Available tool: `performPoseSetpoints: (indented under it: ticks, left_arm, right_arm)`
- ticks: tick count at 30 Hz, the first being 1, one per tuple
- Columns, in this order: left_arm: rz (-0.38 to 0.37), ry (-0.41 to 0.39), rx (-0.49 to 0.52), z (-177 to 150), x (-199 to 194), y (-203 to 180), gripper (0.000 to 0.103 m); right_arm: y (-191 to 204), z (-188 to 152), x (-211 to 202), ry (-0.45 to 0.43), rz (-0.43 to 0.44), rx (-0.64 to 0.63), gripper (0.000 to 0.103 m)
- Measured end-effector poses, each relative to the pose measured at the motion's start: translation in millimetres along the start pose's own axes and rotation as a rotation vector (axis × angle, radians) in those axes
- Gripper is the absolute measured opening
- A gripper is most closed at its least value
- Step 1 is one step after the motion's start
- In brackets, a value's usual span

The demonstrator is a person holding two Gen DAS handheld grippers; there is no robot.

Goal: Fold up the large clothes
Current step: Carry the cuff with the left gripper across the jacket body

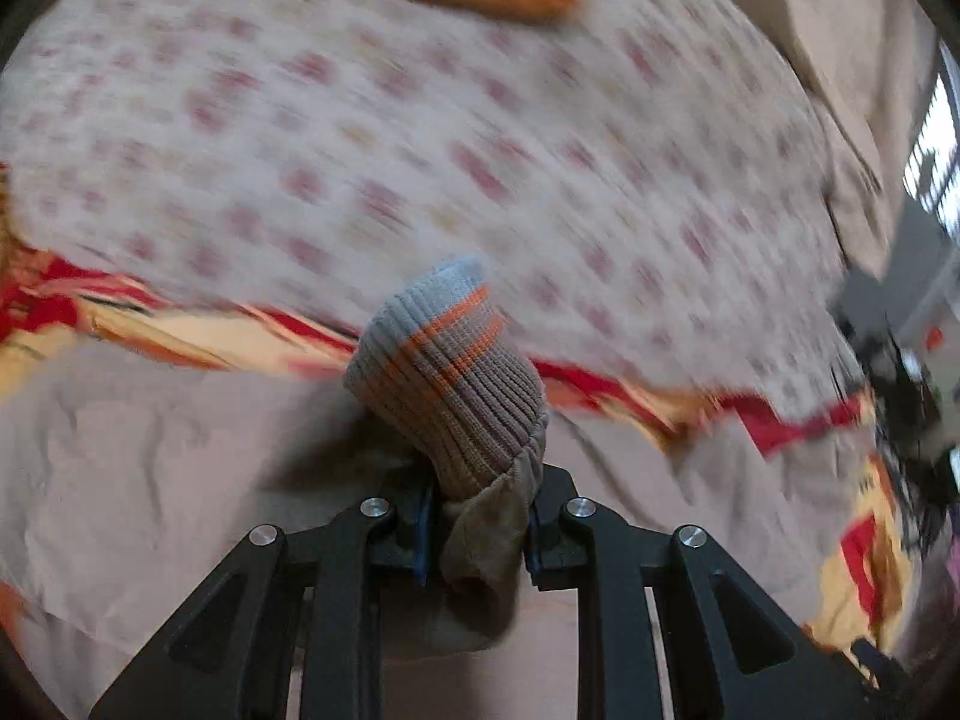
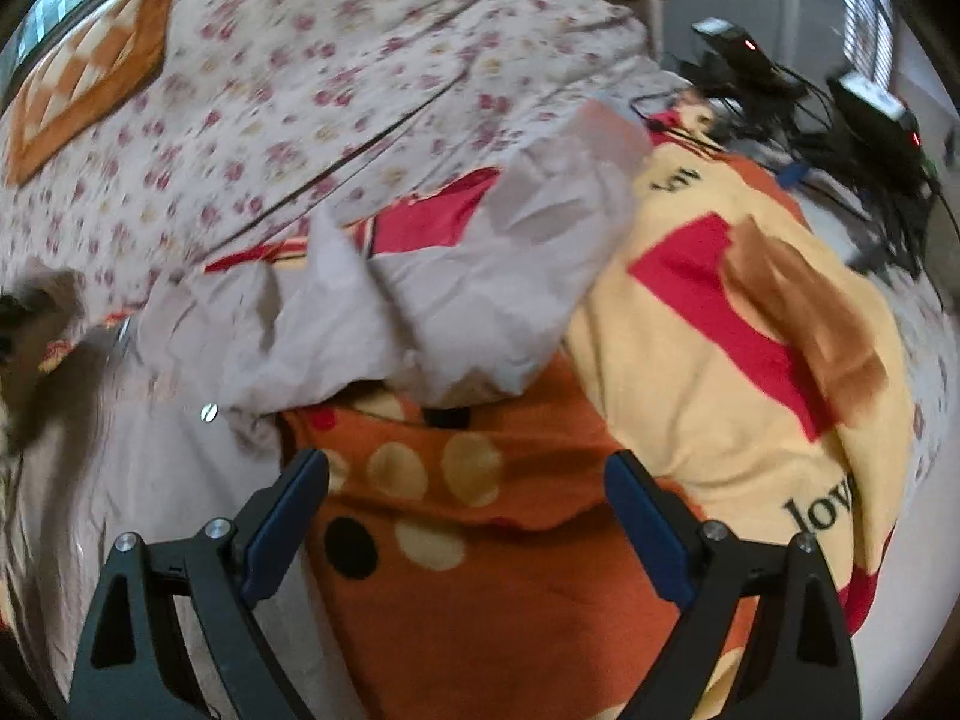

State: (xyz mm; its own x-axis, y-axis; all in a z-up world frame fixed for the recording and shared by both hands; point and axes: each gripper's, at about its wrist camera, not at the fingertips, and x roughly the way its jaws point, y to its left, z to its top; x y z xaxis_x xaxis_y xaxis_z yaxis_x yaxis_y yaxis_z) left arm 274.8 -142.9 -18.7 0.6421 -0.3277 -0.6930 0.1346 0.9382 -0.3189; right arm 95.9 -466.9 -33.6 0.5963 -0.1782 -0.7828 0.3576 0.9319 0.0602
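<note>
The yellow, red and orange blanket [image 2: 750, 312] carries dark lettering, of which only "lov" can be read at its right edge. The left gripper [image 1: 477, 531] is clamped on the ribbed, orange-striped cuff [image 1: 450, 372] of a beige garment [image 1: 150, 450]; the right gripper [image 2: 468, 516], jaws wide apart, hovers over the blanket just near of the garment's crumpled sleeve [image 2: 456, 306]. Everything lies on a floral bedsheet [image 1: 420, 150], with cabled devices [image 2: 840, 102] at the far right

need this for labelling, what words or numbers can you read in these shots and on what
"lov", cut off by the gripper arm: black letters on the yellow blanket, low right in the right wrist view.
A second black word higher on the same blanket, near the cables: too blurred to read.
Left wrist view: no text; the left gripper holds a ribbed cuff with plain stripes only.
</note>
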Motion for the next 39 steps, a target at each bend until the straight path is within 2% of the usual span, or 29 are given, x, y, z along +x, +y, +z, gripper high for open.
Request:
performPoseSetpoints:
  ticks: [6,10,15,18,23,26,29,39]
  left_arm:
    - [-0.027,0.110,0.033,-51,44,-60,0.010]
    - [-0.055,0.143,0.028,-67,52,-69,0.019]
    - [-0.144,0.172,0.028,-74,46,-73,0.028]
    - [-0.173,0.183,0.028,-74,39,-74,0.029]
    - [-0.262,0.161,0.037,-68,13,-63,0.029]
    - [-0.310,0.037,0.022,-58,-13,-51,0.029]
    - [-0.340,-0.011,-0.057,-50,-21,-37,0.029]
    - [-0.366,0.081,-0.073,-61,-2,-41,0.031]
  right_arm:
    - [-4,1,1,-0.005,0.034,0.000,0.095]
    - [-12,3,1,-0.003,0.051,0.023,0.095]
    - [-15,5,-1,-0.015,0.053,0.041,0.095]
    - [-12,5,-3,-0.021,0.051,0.031,0.095]
    - [-10,5,-7,-0.034,0.053,0.032,0.095]
    - [-11,5,-7,-0.041,0.040,0.038,0.095]
    - [-13,5,-6,-0.037,0.034,0.046,0.095]
    - [-11,6,-3,-0.031,0.039,0.041,0.095]
